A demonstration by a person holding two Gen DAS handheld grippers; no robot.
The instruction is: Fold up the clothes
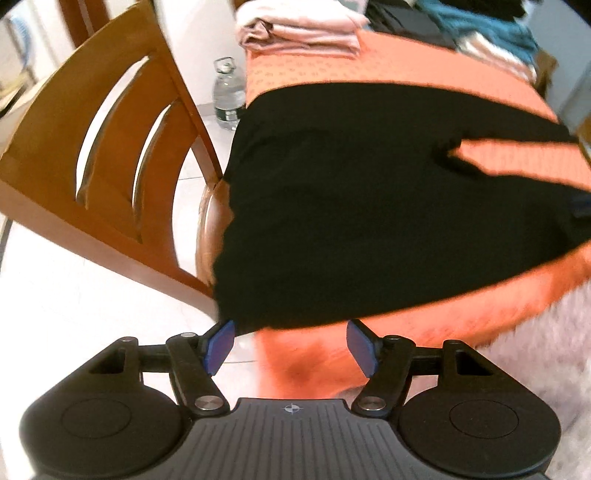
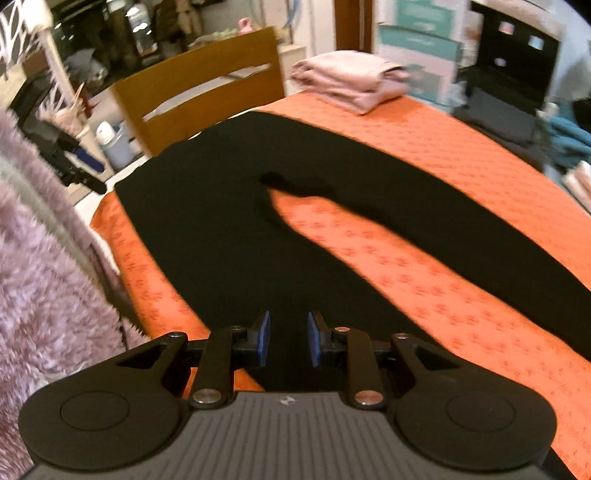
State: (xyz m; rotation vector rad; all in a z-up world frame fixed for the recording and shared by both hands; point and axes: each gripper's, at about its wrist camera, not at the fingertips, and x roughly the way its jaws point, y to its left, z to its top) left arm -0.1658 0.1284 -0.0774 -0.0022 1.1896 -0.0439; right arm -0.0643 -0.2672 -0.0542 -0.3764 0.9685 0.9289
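A pair of black trousers [image 2: 236, 229] is laid flat on the table, which is covered by an orange patterned tablecloth [image 2: 424, 155]. The two legs are spread apart, and a wedge of the cloth is seen between them. In the left wrist view the waist part hangs a little over the table edge, near a wooden chair [image 1: 110, 155]. No fold is seen in the trousers yet, so this garment is judged to be at its beginning.

A folded pink garment [image 2: 351, 83] is already placed at the far end of the table; this part of the work appears finished. More clothes, among them something teal [image 1: 491, 26], are seen heaped beyond it and probably remain to be folded.

The left gripper [image 1: 291, 345] is held wide open just before the near hem of the trousers, and nothing is between its blue pads [image 1: 219, 345]. The right gripper [image 2: 288, 341] is opened only narrowly above one trouser leg; the fabric is seen behind the gap, but it is not seen to be pinched.

As for containers, only a clear plastic bottle [image 1: 227, 94] is seen, standing on the floor beside the chair; its content cannot be told. Cardboard boxes [image 2: 417, 48] are stacked behind the table, and they are closed.
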